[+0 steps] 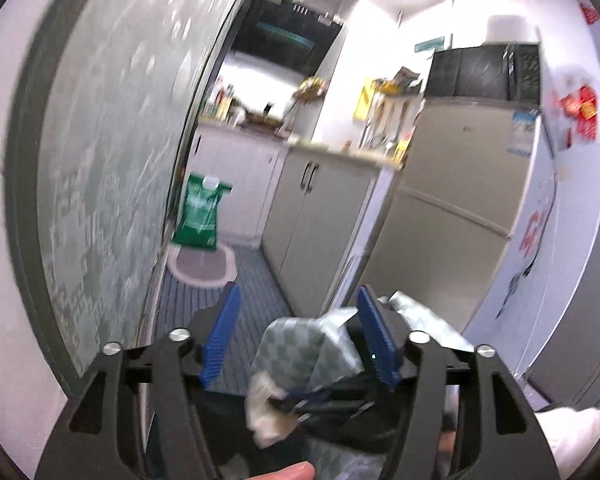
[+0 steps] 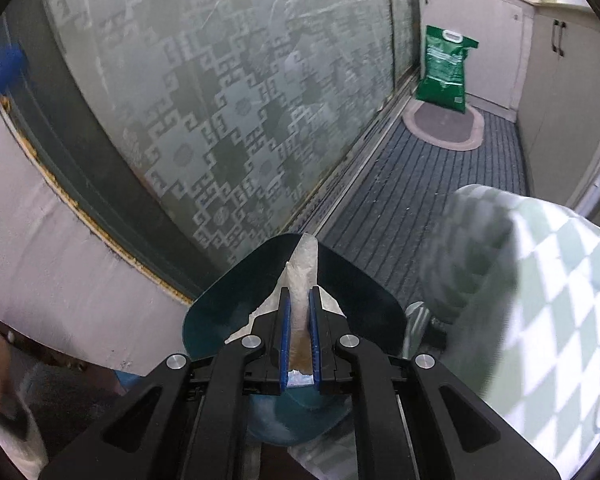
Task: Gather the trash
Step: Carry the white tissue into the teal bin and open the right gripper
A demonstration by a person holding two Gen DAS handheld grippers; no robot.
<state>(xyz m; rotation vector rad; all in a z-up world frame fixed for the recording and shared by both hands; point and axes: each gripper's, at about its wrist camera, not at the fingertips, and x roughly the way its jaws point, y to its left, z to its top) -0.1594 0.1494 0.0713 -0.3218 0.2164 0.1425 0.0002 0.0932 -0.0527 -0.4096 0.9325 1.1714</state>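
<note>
1. Two grippers are up in a kitchen doorway. My right gripper (image 2: 299,308) has its jaws closed on a crumpled white tissue (image 2: 302,276), which sticks out forward past the blue pads (image 2: 285,332); a dark teal curved sheet (image 2: 236,300) lies around it.
2. My left gripper (image 1: 300,336) has its jaws spread wide, holding nothing. In its view the right gripper shows below with the tissue, and a green-checked cloth or bag (image 1: 300,344) lies between the open pads without being pinched.
3. I judge the step to be carrying picked-up trash toward disposal. The next move calls for finding a bin and keeping the pinch firm, since tissue slips easily.
4. No bin shows in either view. A green sack (image 2: 444,68) stands by an oval mat (image 2: 446,124) near the cabinets (image 1: 320,208).
5. Whether the checked thing is a trash bag I cannot tell; motion blur smears it, and its lower part is cut off.
</note>
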